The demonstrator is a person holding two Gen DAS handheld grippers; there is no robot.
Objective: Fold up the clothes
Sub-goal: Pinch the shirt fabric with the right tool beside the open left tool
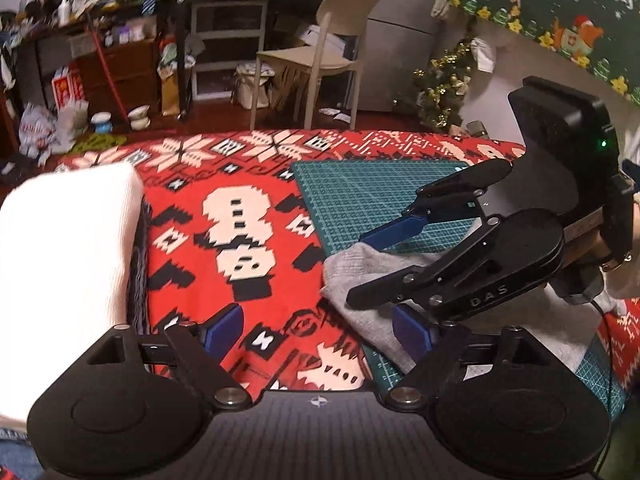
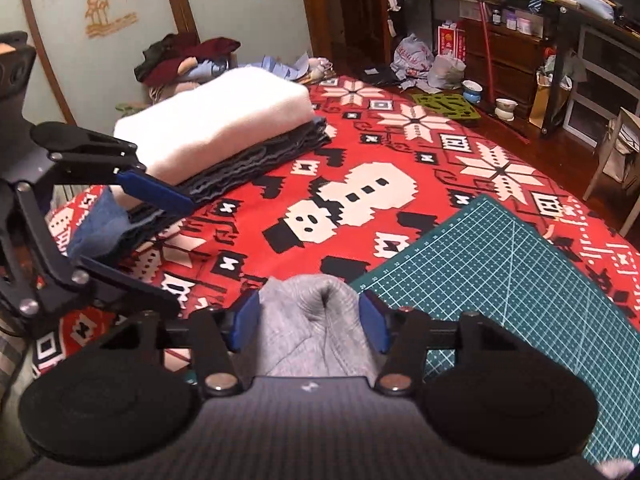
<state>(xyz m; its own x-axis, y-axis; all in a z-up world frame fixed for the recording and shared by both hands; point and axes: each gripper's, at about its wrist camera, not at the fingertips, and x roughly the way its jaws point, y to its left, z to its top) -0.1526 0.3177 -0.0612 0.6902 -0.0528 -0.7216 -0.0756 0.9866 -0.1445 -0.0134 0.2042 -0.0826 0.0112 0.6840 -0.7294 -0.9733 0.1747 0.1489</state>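
Note:
A grey garment (image 1: pixel 360 280) lies bunched at the left edge of the green cutting mat (image 1: pixel 360 196). My right gripper (image 2: pixel 312 320) has its blue pads on both sides of the grey garment (image 2: pixel 308 320), and the cloth fills the gap between them; it also shows in the left wrist view (image 1: pixel 364 264). My left gripper (image 1: pixel 316 332) is open and empty above the red patterned cloth (image 1: pixel 240 240), just left of the garment. A folded stack with a white piece on top (image 2: pixel 216 124) over dark pieces (image 2: pixel 256 164) sits at the left.
The red Christmas-pattern cloth (image 2: pixel 360 200) covers the table. The green mat (image 2: pixel 500 264) lies at its right. A pile of unfolded clothes (image 2: pixel 188 56) is behind the stack. A chair (image 1: pixel 320 52) and cluttered shelves (image 1: pixel 120 40) stand beyond the table.

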